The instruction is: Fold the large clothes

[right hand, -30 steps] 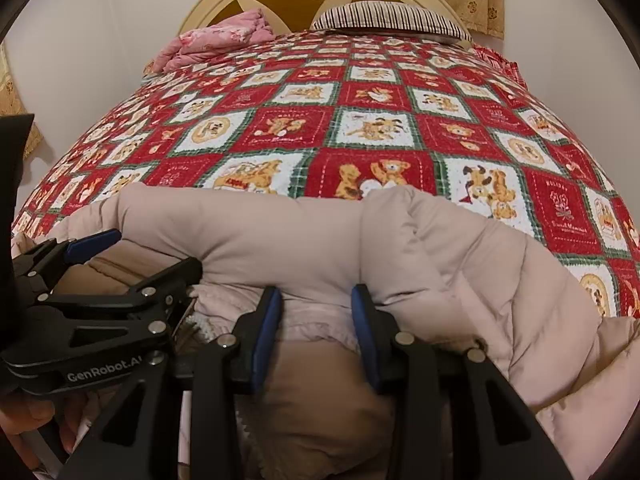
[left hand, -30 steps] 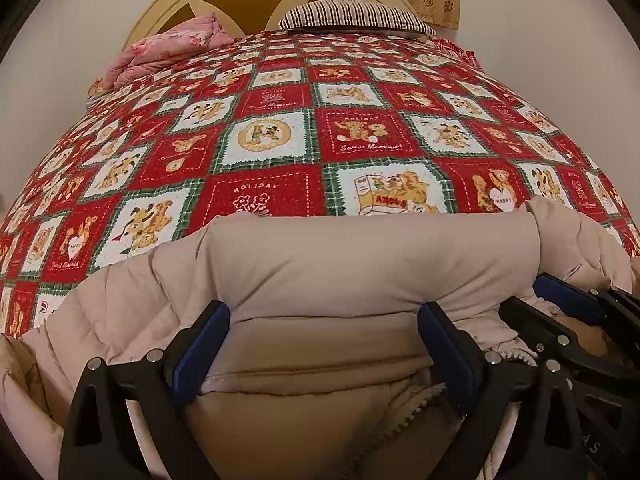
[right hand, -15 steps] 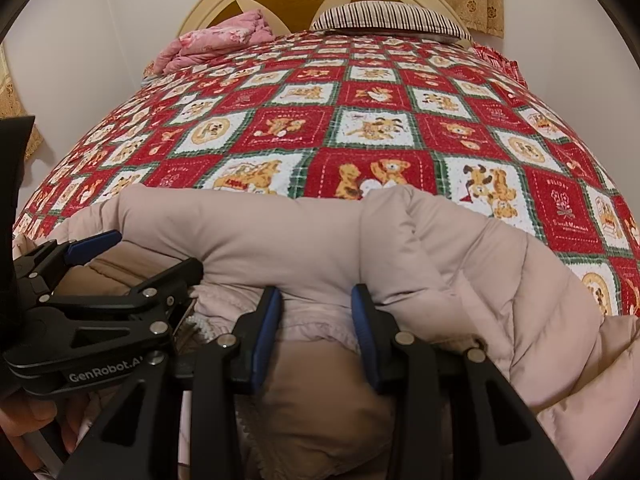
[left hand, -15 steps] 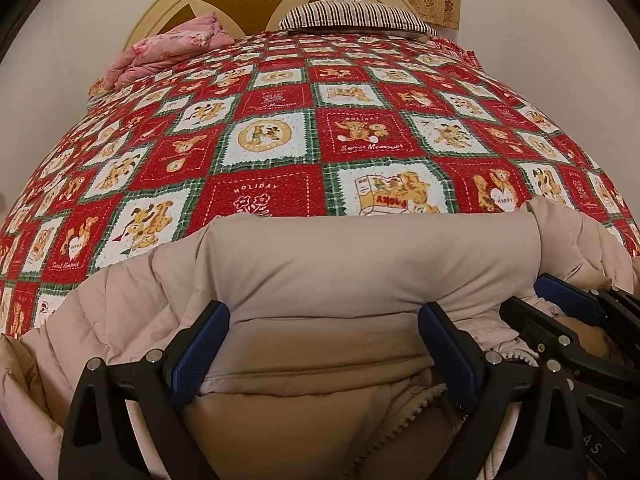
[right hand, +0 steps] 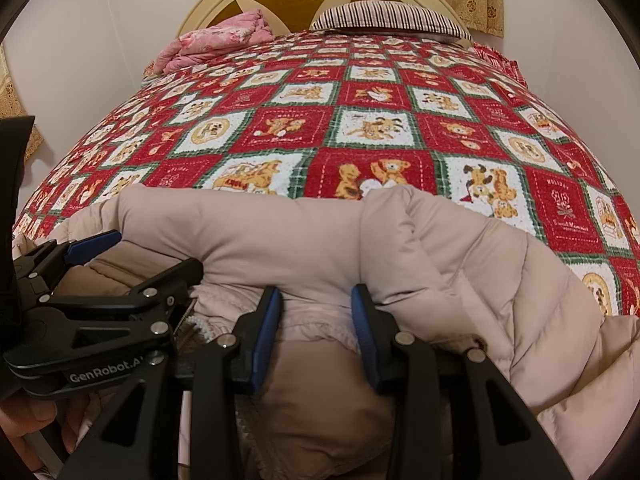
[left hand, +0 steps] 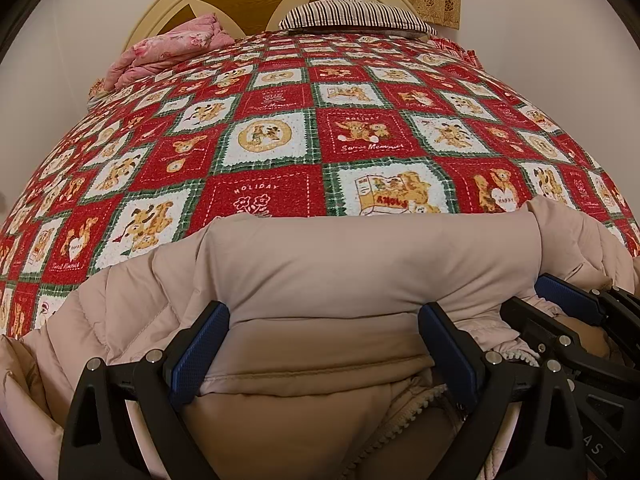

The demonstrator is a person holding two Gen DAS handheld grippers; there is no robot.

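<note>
Two fisheye views, each looking forward and downward along a pair of tongs from the foot of a bed toward its headboard. Both sit very close to a padded beige coat. The left view catches the right tongs at its right edge; the right view shows the left tongs at its left edge. Both share the coat, the bed cover, pillow and headboard.

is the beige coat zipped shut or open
Open: the puffy coat shows its brown lining, and a loose zipper edge lies unjoined.
</note>
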